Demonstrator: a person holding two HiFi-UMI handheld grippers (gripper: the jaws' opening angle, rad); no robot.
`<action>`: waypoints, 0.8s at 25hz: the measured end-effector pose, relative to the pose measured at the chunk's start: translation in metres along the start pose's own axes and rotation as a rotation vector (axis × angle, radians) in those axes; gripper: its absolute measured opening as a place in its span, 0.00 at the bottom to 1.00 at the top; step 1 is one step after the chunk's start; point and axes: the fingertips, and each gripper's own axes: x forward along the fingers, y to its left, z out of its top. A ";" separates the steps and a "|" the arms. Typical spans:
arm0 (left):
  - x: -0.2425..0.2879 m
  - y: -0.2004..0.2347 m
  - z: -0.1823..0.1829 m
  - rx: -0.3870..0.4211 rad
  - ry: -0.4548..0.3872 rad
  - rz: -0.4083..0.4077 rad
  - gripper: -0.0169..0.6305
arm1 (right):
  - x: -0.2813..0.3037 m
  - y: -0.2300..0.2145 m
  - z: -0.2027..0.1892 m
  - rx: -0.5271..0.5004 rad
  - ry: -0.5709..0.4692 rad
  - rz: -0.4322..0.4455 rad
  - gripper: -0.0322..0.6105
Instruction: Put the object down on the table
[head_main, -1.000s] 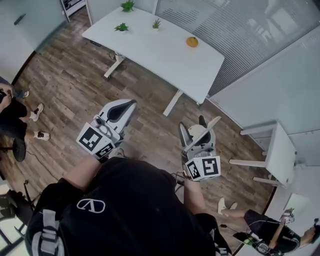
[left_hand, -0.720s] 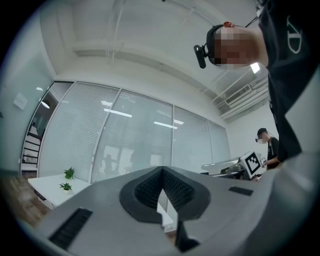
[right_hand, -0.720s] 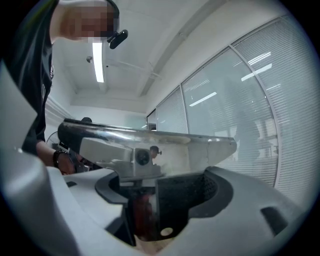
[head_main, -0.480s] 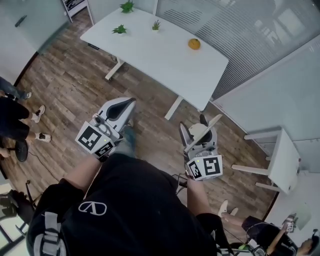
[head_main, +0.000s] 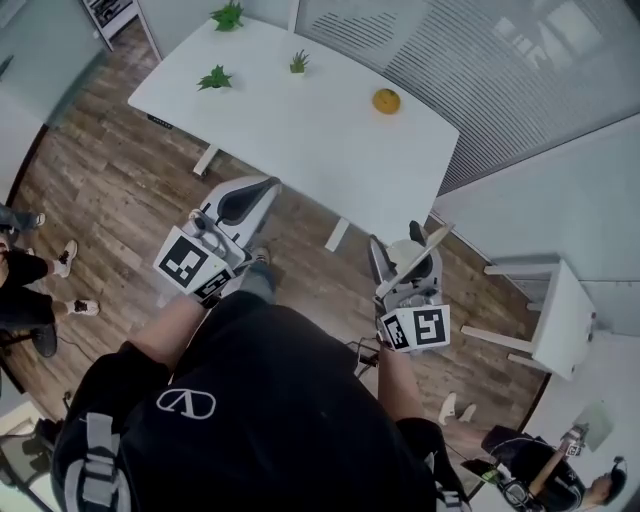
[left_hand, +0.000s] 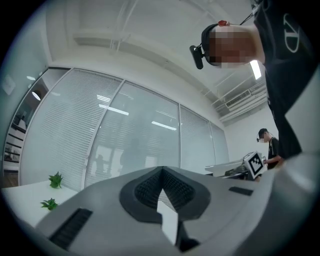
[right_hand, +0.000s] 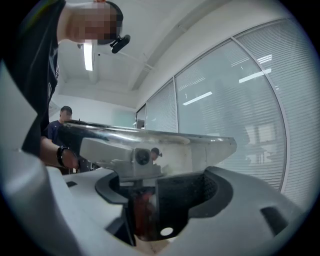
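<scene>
Within the right tool (head_main: 403, 256), a shiny object (right_hand: 150, 142) sits clamped crosswise.

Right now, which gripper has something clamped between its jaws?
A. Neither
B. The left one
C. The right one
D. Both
C: the right gripper is shut on a flat shiny panel, while the left gripper has its jaws together with nothing between them.

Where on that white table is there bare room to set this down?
The table's near half is bare, from the three small plants at its left end across to the right corner. Widest patch: middle, nearer than the orange. The far left end is crowded.
</scene>
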 end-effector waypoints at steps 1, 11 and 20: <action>0.009 0.018 -0.002 -0.003 0.008 -0.016 0.03 | 0.017 -0.004 0.002 -0.007 -0.001 -0.008 0.55; 0.083 0.138 0.006 -0.023 -0.029 -0.099 0.03 | 0.151 -0.031 0.019 -0.056 0.005 -0.047 0.54; 0.129 0.174 0.000 -0.028 -0.046 -0.085 0.03 | 0.212 -0.063 0.017 -0.053 0.025 -0.001 0.54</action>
